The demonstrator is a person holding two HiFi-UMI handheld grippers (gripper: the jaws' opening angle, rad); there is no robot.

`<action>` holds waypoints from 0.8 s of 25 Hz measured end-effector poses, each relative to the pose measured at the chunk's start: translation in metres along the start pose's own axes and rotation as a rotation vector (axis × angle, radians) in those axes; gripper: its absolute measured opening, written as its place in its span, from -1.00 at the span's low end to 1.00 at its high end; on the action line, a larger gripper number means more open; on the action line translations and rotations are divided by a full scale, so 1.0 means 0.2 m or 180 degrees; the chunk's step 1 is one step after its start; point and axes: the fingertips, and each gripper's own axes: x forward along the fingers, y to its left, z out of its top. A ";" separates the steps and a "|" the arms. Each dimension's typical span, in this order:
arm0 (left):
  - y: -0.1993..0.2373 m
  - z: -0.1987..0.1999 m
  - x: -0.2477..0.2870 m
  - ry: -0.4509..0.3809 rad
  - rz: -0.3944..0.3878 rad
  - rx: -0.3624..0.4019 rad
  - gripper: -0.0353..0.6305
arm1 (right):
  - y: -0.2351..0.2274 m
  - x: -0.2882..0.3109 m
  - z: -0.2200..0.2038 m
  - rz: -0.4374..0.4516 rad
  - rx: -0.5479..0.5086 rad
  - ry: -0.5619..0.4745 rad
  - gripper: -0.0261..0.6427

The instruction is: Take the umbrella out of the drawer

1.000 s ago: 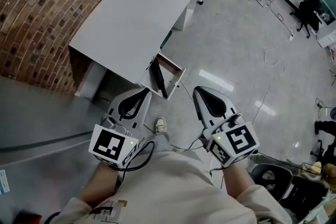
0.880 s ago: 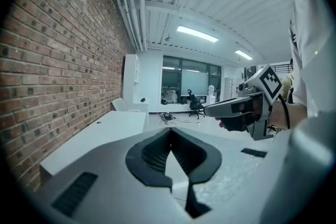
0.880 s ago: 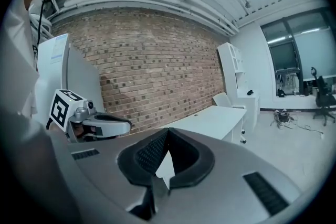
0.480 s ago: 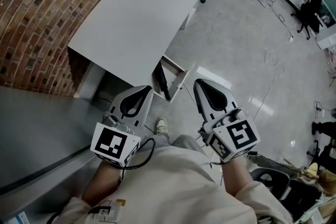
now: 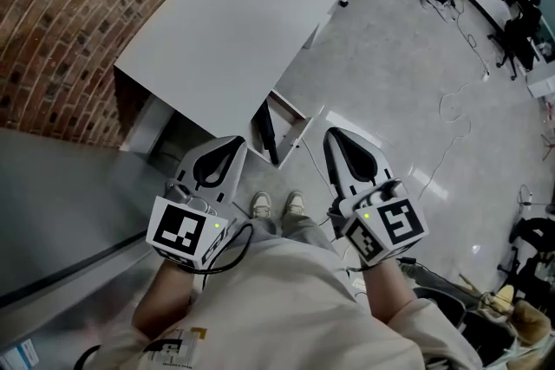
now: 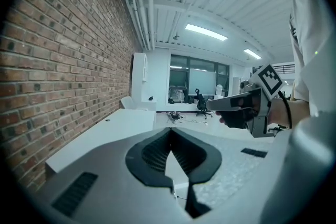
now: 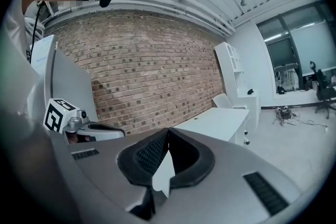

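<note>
Umbrella (in drawer) between left gripper, right gripper, untouched

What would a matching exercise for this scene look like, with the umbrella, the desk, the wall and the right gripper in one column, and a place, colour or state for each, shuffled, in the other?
Column one:
1. umbrella
2. desk
3. wall
4. right gripper

Column two:
A. white top
B. red brick
C. fingers shut, nothing between them
D. lying in the open drawer

Pairs: 1-D, 2-A, 3-B, 4-C
</note>
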 end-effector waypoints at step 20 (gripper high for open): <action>-0.08 -0.19 0.26 0.0217 0.0136 -0.0063 -0.87 | -0.24 0.15 -0.34 0.0200 0.0204 0.0370 -0.89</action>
